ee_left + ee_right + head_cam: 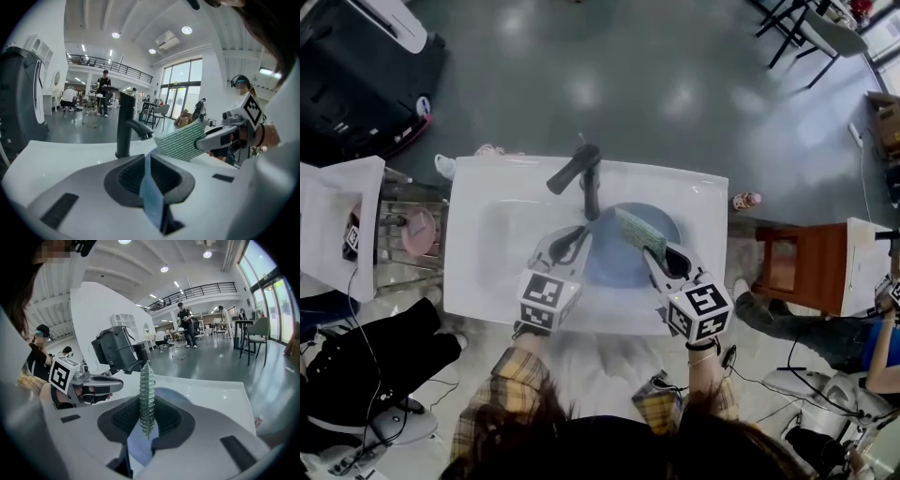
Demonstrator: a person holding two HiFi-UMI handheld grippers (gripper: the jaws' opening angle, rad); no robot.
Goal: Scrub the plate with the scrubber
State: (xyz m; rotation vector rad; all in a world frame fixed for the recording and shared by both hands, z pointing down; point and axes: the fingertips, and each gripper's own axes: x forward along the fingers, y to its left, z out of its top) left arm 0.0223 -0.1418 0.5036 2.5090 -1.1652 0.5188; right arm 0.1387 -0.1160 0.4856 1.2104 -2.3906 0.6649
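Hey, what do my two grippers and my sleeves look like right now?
The left gripper and right gripper are both light grey, with dark ribbed pads inside the jaws. Each carries a white cube printed with black square markers. The sleeves are plaid in yellow, brown and white. A dark band circles the right wrist.

The black faucet stands at the back of the sink, close behind the left edge of the plate, and blocks my way in from the rear. The plate fills the basin's middle and right. The basin's left part lies bare, so I can pass there.
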